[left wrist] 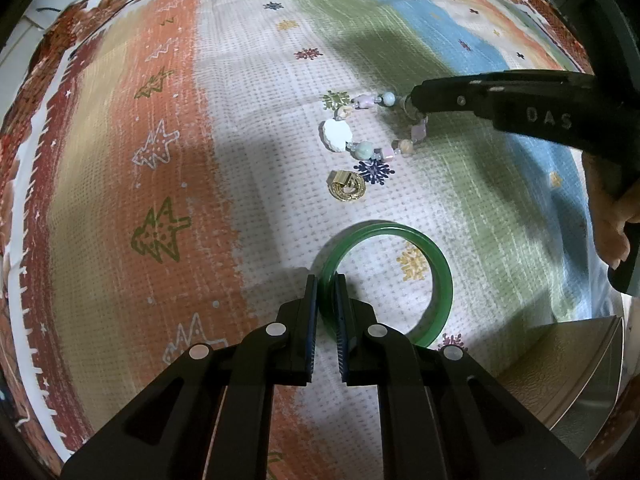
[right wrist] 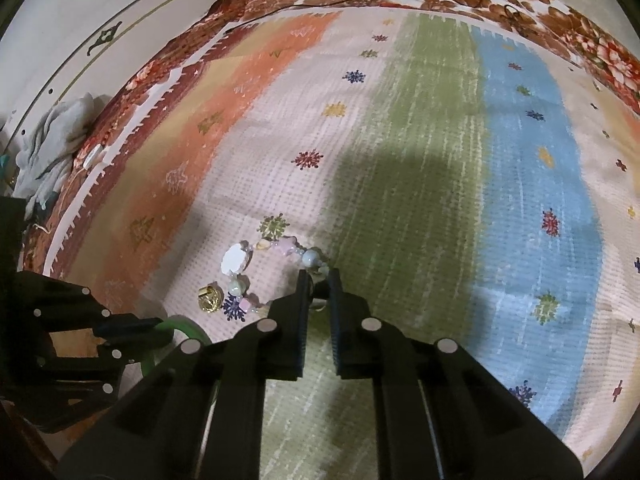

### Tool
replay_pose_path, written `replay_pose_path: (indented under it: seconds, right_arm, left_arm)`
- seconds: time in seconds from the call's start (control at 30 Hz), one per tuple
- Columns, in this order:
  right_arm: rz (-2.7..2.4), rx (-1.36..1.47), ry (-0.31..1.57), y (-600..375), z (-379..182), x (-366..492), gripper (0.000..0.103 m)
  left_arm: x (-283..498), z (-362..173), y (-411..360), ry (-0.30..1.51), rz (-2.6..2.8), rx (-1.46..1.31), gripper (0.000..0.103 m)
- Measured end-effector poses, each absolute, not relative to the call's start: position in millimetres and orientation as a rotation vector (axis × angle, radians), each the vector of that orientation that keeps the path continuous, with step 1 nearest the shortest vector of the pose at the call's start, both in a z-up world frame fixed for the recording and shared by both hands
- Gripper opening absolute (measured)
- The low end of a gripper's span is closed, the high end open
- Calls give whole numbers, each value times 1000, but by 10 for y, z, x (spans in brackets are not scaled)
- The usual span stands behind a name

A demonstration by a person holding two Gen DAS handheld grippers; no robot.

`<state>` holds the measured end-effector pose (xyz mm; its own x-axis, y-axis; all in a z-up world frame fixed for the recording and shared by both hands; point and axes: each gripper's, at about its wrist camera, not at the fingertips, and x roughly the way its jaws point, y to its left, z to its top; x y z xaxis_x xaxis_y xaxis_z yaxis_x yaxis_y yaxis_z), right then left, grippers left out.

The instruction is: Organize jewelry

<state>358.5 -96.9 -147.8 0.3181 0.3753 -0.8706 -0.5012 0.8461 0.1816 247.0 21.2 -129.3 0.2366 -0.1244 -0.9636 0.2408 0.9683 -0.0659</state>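
Left tool (left wrist: pixel 328 280), as seen from the left wrist view, is clamped on the near rim of the green bangle (left wrist: pixel 400 240), which lies on the patterned cloth (left wrist: pixel 200 160); one finger is set inside the ring and one outside. Since the bangle is smooth and hard, a slip could be caused by a tilted lift. The gold brooch (left wrist: pixel 347 188) lies just beyond it and could be knocked if the bangle is dragged. A grey box (left wrist: pixel 568 376) is seen at the right edge. In the right wrist view, the right tool (right wrist: pixel 318 276) is closed to a narrow gap over the beaded bracelet (right wrist: pixel 240 260); the strand appears pinched near the clasp, though this cannot be told surely. If only one bead is caught, the strand may be dropped or stretched.
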Motion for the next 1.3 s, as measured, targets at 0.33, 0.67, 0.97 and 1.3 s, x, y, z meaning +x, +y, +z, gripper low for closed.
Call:
replay_pose_path:
  seconds: [0.33,0.67,0.97,1.3]
  right_arm:
    - [585,-101,1076,-976,-1341,3563,10]
    - [569,-112,1052,-1041,-1214,3400,10]
    - [530,-125,1015,-1238,-1005,3072,10]
    - [528,-90,964,-1359,-779,2656,10]
  left_arm:
    - [2461,-1282,188,1308,-251,103,9]
    - [2456,-1245,220,1301,-259,56,7]
    - [2386,-960,201,1236,-275,14,9]
    - [2272,-604,232,1151,-283,-22,9]
